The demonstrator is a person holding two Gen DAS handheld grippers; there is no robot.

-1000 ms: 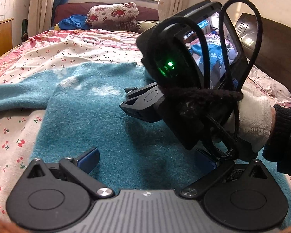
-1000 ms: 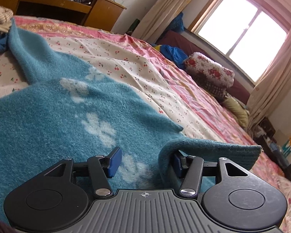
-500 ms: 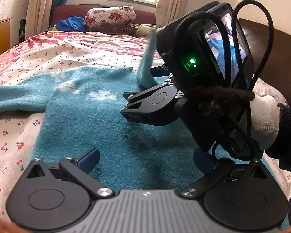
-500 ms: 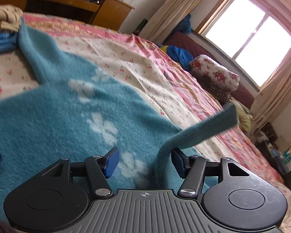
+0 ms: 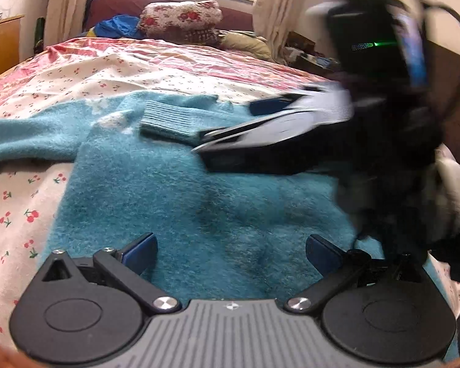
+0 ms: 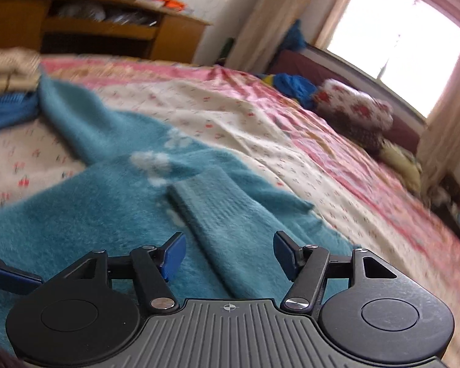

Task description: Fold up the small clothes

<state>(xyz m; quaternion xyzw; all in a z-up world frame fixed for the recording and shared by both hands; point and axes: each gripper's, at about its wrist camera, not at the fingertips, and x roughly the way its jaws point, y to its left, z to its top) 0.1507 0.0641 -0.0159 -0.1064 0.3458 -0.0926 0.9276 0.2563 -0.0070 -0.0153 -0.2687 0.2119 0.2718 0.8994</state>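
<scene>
Teal sweater [image 5: 199, 190] lies flat on cherry-print bedspread [image 5: 113, 70], one sleeve [image 6: 217, 214] folded across its body, ribbed cuff [image 5: 168, 122] on top. Right gripper [image 6: 228, 256] spread wide, holding nothing, over sleeve. Left gripper [image 5: 230, 253] wide open, empty, above sweater's lower part.

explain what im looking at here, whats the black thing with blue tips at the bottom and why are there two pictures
There is no robot. A person holds a two-finger gripper in each hand, and each gripper carries a camera looking forward along its fingers, hence two pictures.

The black shape with blue tips is the gripper itself: the left gripper in one view, the right gripper in the other. The blurred black object in the left view is the right gripper, seen from outside.

On the cherry-print bedsheet lies a fuzzy teal sweater. One sleeve is folded across its body, cuff lying flat. Both grippers are open and hold nothing.
</scene>
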